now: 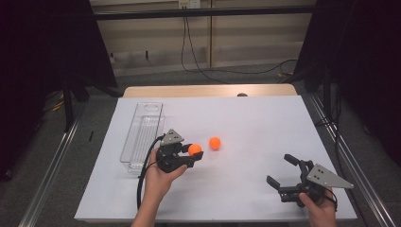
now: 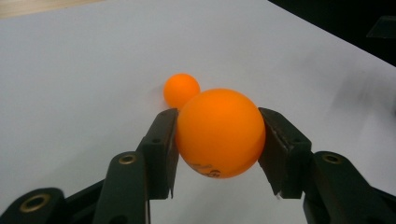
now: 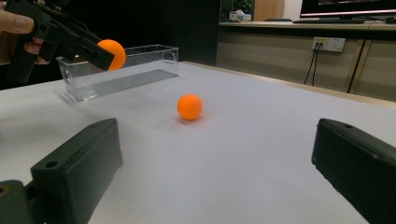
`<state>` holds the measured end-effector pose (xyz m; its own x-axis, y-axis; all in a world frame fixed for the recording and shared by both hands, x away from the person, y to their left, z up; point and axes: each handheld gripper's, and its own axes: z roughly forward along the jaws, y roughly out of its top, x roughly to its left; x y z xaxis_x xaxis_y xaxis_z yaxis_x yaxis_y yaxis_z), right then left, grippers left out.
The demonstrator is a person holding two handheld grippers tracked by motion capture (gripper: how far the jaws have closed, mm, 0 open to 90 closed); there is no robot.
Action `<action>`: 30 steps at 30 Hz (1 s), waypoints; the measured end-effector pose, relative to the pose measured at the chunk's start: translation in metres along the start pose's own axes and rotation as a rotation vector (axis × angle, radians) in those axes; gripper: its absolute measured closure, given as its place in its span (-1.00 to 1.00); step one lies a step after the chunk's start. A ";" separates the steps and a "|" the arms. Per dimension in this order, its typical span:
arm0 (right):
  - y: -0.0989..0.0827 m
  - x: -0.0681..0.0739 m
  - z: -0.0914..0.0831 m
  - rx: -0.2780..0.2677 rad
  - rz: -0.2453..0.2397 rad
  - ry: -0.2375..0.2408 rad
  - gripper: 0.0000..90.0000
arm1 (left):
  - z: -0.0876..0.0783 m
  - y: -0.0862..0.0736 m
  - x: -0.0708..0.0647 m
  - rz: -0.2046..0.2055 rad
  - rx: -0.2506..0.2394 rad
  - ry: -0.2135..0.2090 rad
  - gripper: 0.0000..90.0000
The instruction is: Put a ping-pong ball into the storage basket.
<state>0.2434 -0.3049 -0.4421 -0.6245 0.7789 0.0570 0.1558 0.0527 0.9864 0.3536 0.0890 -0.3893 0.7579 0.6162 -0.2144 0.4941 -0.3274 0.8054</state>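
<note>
A lab-like test room: white-covered table [image 1: 246, 118], black curtains [image 1: 42, 42], wall sockets [image 3: 329, 44], trailing cables [image 1: 198, 66].

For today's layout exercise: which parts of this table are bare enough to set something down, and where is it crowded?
Bare: the far half of the white table beyond the loose orange ball, and the stretch between that ball and the right gripper. Crowded: the left side, where the clear bin and the left gripper holding the held orange ball sit close.

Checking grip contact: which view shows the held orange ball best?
The left gripper view: the held ball sits close up, both pads pressing its sides. The high view shows it small at the left gripper. The right gripper view shows it far off, partly behind a jaw, in front of the clear bin.
</note>
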 end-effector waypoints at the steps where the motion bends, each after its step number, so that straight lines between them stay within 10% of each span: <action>1: 0.000 0.000 0.000 0.001 0.000 -0.001 -0.98 | 0.000 0.000 0.000 0.000 -0.003 -0.002 0.13; 30: 0.000 0.001 0.000 0.000 -0.002 0.009 -0.98 | -0.006 0.000 0.009 -0.009 0.001 0.006 0.13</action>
<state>0.2426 -0.3043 -0.4416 -0.6314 0.7734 0.0565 0.1545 0.0541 0.9865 0.3577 0.0989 -0.3884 0.7508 0.6234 -0.2183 0.5014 -0.3229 0.8027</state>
